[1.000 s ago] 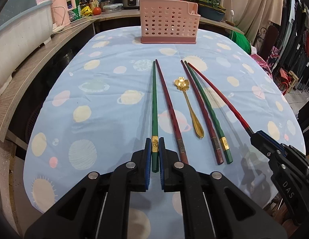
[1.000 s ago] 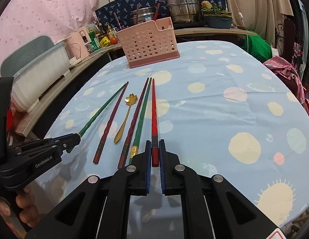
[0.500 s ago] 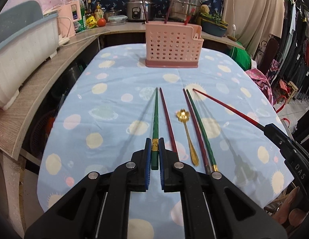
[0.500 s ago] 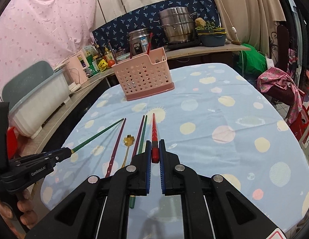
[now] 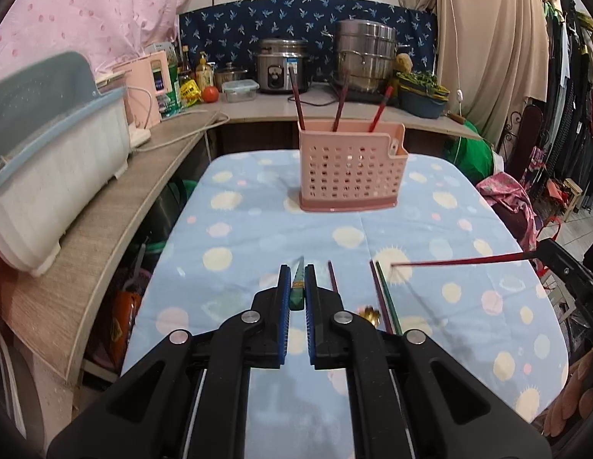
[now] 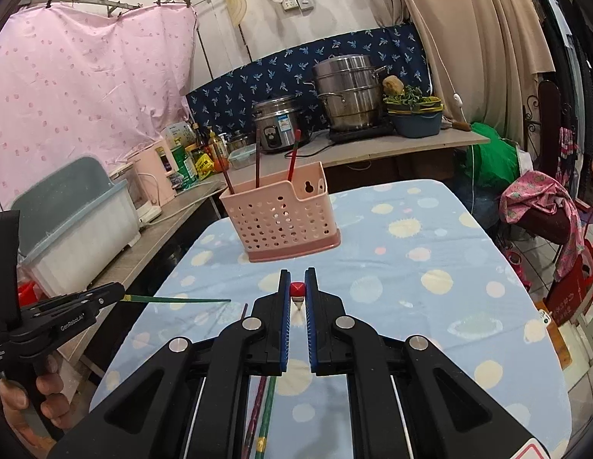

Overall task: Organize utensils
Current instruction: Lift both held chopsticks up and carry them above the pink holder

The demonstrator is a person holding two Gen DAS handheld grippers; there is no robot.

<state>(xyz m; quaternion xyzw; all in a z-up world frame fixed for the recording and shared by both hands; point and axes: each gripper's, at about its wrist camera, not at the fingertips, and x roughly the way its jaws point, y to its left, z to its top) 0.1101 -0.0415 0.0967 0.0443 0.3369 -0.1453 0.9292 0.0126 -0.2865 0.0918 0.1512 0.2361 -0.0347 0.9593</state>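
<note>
Left wrist view: left gripper [image 5: 297, 287] pinches green chopstick [image 5: 297, 290], right gripper [image 6: 297, 294] red chopstick [image 6: 297, 290], above table [image 5: 258, 229].

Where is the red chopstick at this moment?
The red chopstick is clamped in the right gripper, lifted above the blue tablecloth; in the left wrist view it points leftward from the right edge, nearer than the pink basket.

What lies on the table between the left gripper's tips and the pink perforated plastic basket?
In the left wrist view, only bare planet-print blue tablecloth lies between the left gripper, shut on a green chopstick, and the pink perforated plastic basket.
</note>
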